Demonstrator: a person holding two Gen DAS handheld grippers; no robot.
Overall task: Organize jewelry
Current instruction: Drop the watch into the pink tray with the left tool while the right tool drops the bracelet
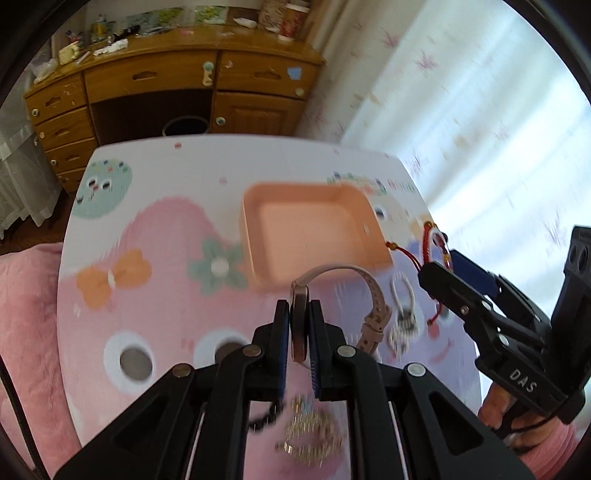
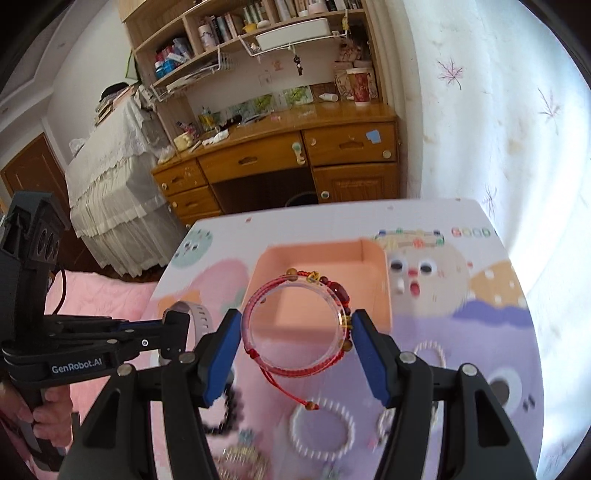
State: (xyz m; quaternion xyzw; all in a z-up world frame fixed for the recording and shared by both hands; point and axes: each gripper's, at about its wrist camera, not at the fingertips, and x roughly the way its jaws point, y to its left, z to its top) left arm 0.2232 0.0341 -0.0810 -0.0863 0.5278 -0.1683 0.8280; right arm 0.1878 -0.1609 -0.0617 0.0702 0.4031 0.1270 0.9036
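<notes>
My left gripper (image 1: 299,325) is clamped tight on the watch (image 1: 300,325), strap looping right, above the table (image 1: 155,229). My right gripper (image 2: 295,332) is half-open, pads squeezing the clear bangle (image 2: 258,354) with red cord, just before the peach tray (image 2: 373,258).

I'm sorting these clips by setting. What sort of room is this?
Most likely a bedroom or study in a home: a wooden desk with drawers and cluttered bookshelves, pink bedding beside the cartoon-print table, and floral curtains.
</notes>
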